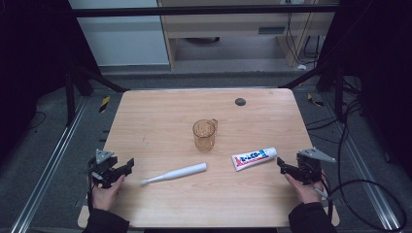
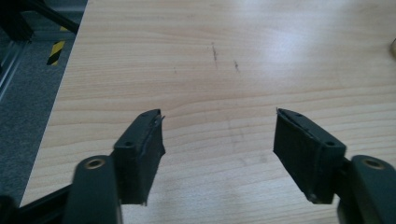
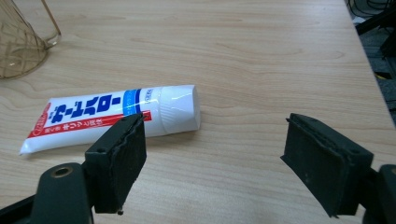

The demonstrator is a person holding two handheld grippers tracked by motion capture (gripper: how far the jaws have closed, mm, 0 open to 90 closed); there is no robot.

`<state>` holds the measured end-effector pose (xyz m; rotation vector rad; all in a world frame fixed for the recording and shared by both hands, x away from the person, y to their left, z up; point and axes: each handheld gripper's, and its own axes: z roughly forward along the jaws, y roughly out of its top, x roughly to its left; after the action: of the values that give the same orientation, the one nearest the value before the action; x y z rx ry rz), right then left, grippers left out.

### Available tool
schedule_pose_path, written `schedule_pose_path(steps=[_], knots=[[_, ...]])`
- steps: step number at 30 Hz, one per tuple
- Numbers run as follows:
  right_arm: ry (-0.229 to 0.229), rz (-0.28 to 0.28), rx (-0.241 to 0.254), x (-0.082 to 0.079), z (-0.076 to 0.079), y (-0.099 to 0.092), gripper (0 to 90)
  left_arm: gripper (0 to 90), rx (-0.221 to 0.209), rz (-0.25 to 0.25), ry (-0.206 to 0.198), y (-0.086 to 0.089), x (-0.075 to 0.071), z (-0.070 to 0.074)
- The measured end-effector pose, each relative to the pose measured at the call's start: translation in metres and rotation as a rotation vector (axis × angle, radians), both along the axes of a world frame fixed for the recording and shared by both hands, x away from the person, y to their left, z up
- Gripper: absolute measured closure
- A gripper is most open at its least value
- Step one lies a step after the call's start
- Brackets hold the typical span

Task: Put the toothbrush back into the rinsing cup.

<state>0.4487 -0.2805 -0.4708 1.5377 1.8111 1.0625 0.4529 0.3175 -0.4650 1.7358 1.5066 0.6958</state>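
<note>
Lying flat on the worktop [image 1: 160,111] just ahead of the spread, empty right gripper [image 3: 212,163], the toothpaste tube [image 3: 112,116] looks light, soft, slick; pinch near its stiff cap end; left gripper [image 2: 217,154] spread too, over bare wood.

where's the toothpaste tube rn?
High view: the toothpaste tube lies flat at the table's right front, between the cup and the right gripper, cap toward that gripper. It touches neither.
</note>
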Motion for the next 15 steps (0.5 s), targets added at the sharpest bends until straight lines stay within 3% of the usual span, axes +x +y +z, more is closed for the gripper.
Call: schedule_pose_path(steps=[5, 15], knots=[[-0.005, -0.001, 0.020, -0.005, 0.006, -0.004, 22.3, 42.4, 0.010, 0.005, -0.015, -0.007, -0.007, 0.006], [-0.025, 0.024, -0.020, -0.008, 0.011, 0.004, 25.0, 58.2, -0.012, -0.021, -0.028, -0.014, -0.014, 0.017]])
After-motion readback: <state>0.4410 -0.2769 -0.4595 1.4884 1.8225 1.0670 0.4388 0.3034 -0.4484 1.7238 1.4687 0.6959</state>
